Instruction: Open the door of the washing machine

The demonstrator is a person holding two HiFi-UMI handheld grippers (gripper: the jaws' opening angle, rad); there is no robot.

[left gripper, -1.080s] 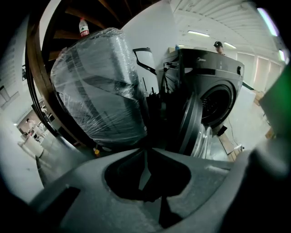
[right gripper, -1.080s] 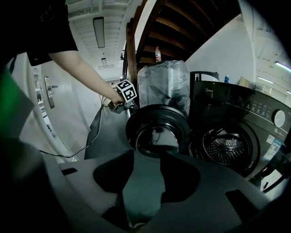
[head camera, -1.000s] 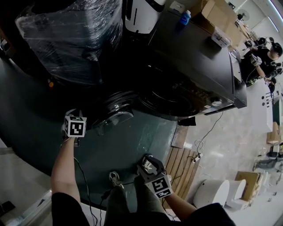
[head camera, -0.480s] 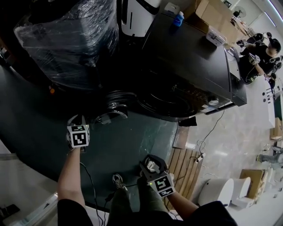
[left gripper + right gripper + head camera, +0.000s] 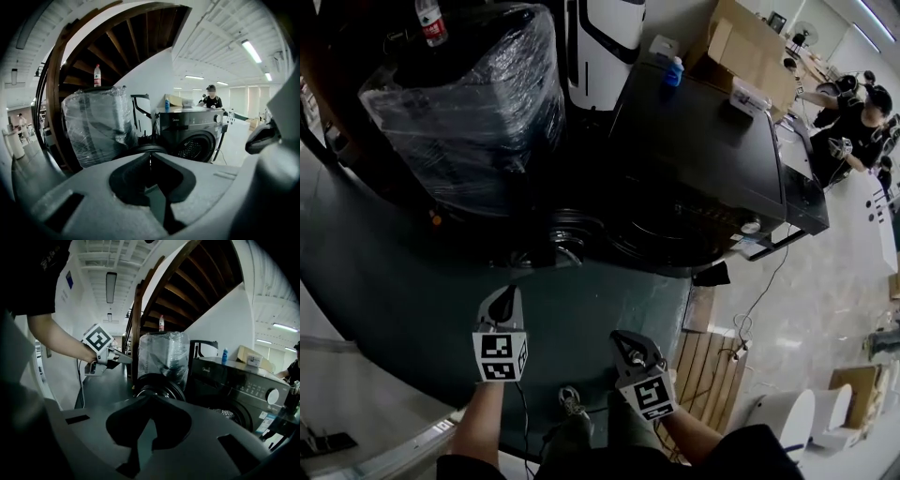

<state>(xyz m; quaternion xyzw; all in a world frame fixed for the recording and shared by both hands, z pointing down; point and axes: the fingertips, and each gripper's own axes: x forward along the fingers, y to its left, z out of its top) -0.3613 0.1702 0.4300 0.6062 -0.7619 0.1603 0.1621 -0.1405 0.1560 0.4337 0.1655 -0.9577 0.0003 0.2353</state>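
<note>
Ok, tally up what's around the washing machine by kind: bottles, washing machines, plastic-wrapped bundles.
Bottles: 2, a clear bottle and a blue bottle
Washing machine: 1
Plastic-wrapped bundle: 1
Total: 4

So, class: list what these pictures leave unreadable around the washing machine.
- Panel lettering on the black front-loading washing machine: too small, every view.
- Handle of its round dark door: lost in shadow, right gripper view.
- Label of the clear plastic bottle: too small, left gripper view.
</note>
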